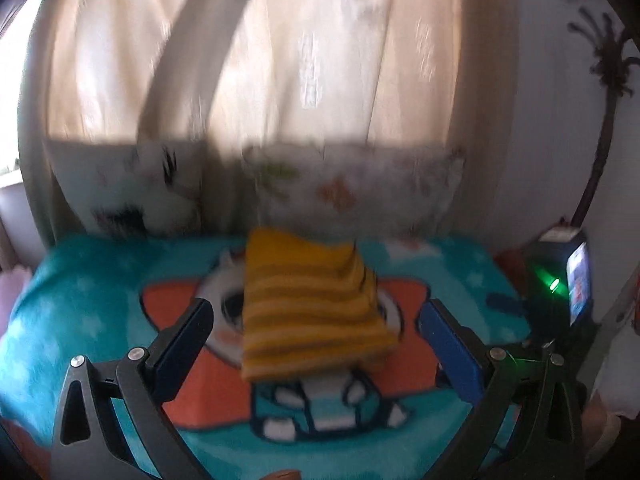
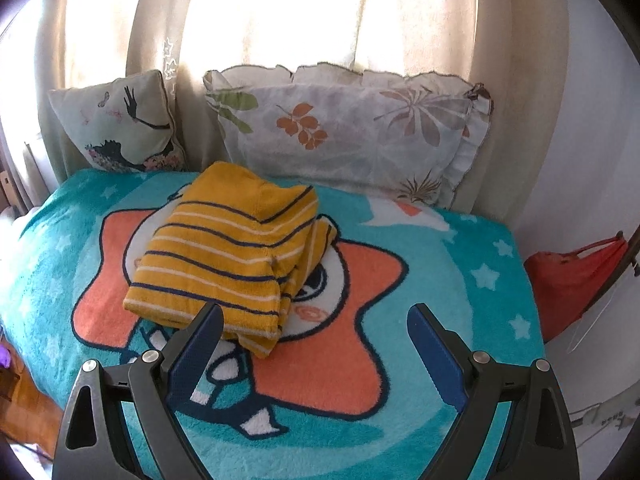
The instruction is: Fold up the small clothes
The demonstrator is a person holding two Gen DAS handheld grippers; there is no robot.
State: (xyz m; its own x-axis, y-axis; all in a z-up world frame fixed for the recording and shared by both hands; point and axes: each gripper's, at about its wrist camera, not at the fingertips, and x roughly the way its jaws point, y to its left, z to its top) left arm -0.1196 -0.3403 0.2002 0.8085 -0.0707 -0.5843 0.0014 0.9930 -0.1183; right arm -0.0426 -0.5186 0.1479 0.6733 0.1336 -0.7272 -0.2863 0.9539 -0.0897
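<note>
On the teal blanket (image 2: 460, 280) lay the striped garment (image 2: 228, 248), folded into a compact stack — apparently finished; left gripper (image 1: 316, 344) and right gripper (image 2: 316, 344) hung wide open, holding nothing.

A bed is covered by a fluffy teal blanket (image 2: 460, 280) printed with white stars and a large orange star holding a cartoon face. At the head of the bed, two pillows lean against beige curtains (image 2: 280, 20) lit from behind by daylight. The smaller pillow (image 2: 116, 124), on the left, shows a dark bird-like figure and pale flowers. The wider pillow (image 2: 352, 128), on the right, has a ruffled edge and a print of orange, green and brown leaves. To the right of the bed, a red bag (image 2: 572, 284) sits against a pale wall. In the blurred left wrist view, a dark device (image 1: 560, 280) with a green light and a lit screen stands at the bed's right edge.
</note>
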